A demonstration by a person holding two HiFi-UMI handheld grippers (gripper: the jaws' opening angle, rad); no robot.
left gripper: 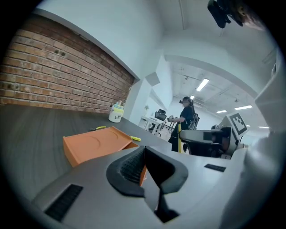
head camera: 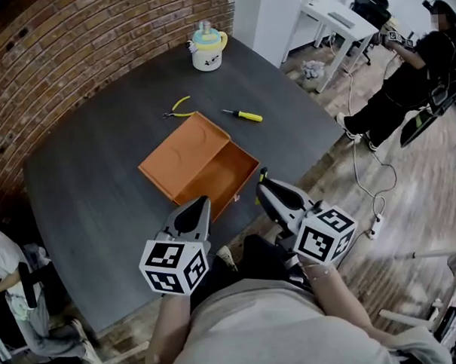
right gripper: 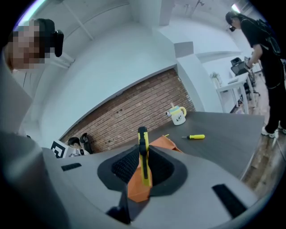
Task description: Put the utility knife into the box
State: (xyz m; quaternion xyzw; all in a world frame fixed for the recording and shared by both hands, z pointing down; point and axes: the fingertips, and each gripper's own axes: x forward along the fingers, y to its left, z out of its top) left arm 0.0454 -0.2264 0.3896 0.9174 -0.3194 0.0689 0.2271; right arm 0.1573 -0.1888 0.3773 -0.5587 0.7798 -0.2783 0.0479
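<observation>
I held one yellow-and-black utility knife clamped in my right gripper, just beside one orange box.
On the dark grey table I counted one half-open rectangular box, one yellow-handled screwdriver, one pair of yellow-handled pliers and one cream mug. The knife was slim, yellow with black trim, and stood upright between the right pads. My left gripper had its jaws pressed together on nothing.

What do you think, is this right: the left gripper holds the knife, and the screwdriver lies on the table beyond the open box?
Wrong gripper. The right gripper holds the knife, as the right gripper view shows; the left gripper is shut and empty. The screwdriver does lie on the table beyond the open box.
</observation>
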